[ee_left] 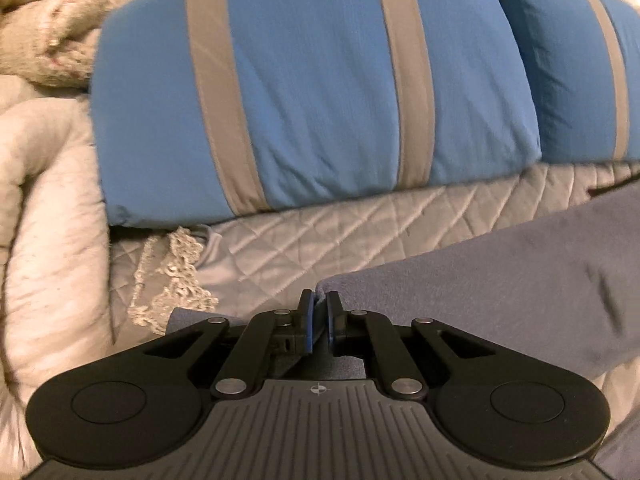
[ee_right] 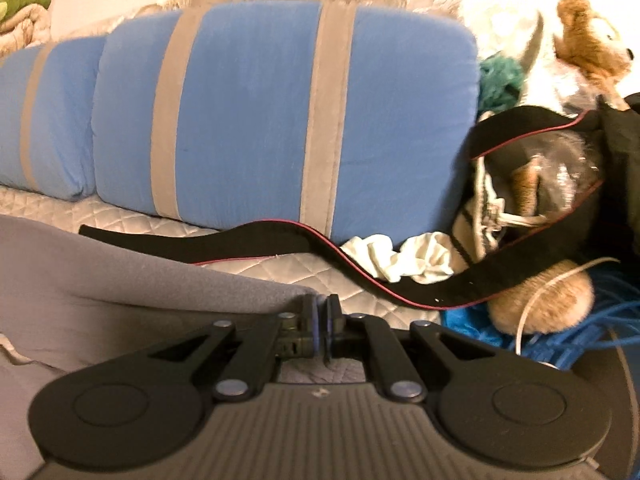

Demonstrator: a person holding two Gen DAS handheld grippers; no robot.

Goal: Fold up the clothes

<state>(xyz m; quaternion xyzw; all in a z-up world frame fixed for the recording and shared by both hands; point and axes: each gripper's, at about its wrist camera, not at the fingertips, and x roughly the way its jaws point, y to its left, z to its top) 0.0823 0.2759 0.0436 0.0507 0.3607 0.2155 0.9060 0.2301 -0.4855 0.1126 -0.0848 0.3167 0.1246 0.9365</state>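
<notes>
A grey-blue garment (ee_left: 500, 264) is stretched above a quilted bed cover (ee_left: 360, 216). My left gripper (ee_left: 319, 300) is shut on the garment's left corner, the cloth running off to the right. The same garment (ee_right: 100, 280) shows in the right wrist view, running off to the left. My right gripper (ee_right: 321, 304) is shut on its right corner. Both corners are held a little above the quilt.
Two blue pillows with grey stripes (ee_left: 296, 88) (ee_right: 280, 120) lie just beyond the garment. A rumpled beige blanket (ee_left: 44, 200) is at the left. At the right lie a black strap (ee_right: 360, 264), white cloth (ee_right: 404, 256), plush toys (ee_right: 588, 44) and blue cables (ee_right: 568, 332).
</notes>
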